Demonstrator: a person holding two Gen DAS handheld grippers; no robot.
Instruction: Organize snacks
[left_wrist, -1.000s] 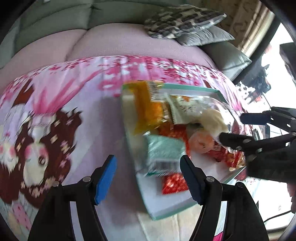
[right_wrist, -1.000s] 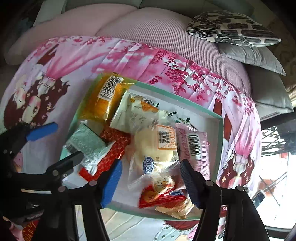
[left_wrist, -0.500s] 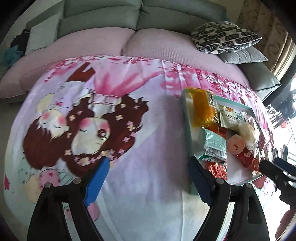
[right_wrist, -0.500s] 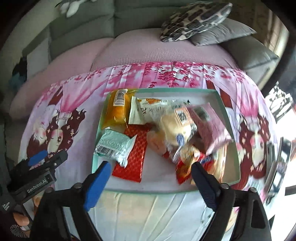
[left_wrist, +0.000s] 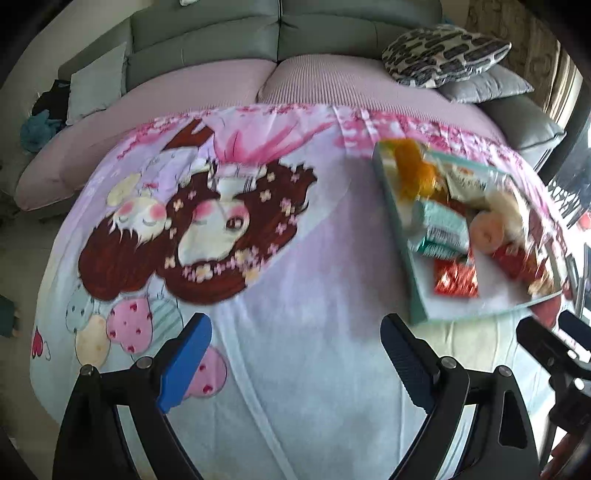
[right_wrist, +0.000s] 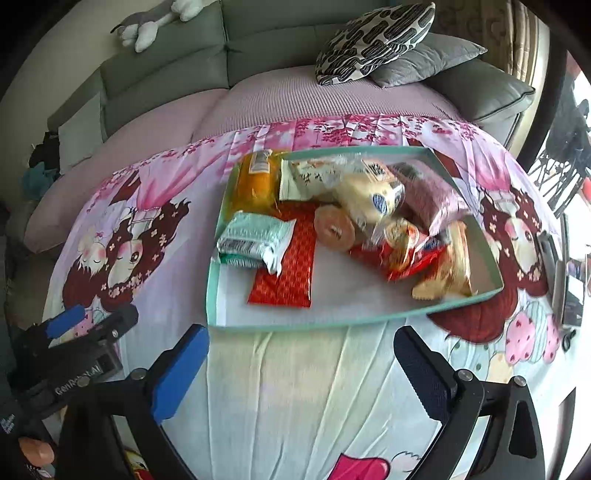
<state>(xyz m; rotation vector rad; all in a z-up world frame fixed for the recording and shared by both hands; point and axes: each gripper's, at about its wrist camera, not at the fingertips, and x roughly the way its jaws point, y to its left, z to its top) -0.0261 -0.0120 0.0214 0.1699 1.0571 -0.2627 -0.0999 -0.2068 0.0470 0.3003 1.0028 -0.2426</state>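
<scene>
Right tool (right_wrist: 301, 363) nearest, wide open, nothing between its blue pads, hovering over the cartoon-print cloth (right_wrist: 295, 387) just short of the near rim of the teal tray (right_wrist: 280, 326). Left tool (left_wrist: 295, 356) also spread open and empty, over bare cloth to the left of the tray, apart from it; its body shows at lower left in the right wrist view. Snacks all sit inside the tray: red patterned packet (right_wrist: 288, 266) flat near the front left, mint-green packet (right_wrist: 255, 236) lying partly on top of it at the tray's left wall, orange packet (right_wrist: 256, 181) in the far left corner. Middle: round pinkish bun (right_wrist: 334, 229) beside a clear-wrapped pale bread (right_wrist: 369, 192), white packet with print (right_wrist: 306, 177) behind them. Right side piled: pink-purple packet (right_wrist: 432, 195) leaning over a red-orange wrapper (right_wrist: 406, 247), and a tan cracker packet (right_wrist: 450, 266) at the front right wall. Left wrist view of the tray is motion-blurred. Beyond the cloth, a pink-covered sofa seat (right_wrist: 295, 96), a black-and-white patterned cushion (right_wrist: 373, 37) on a grey pillow (right_wrist: 428, 59), and a plush toy (right_wrist: 155, 22) on the sofa back.
</scene>
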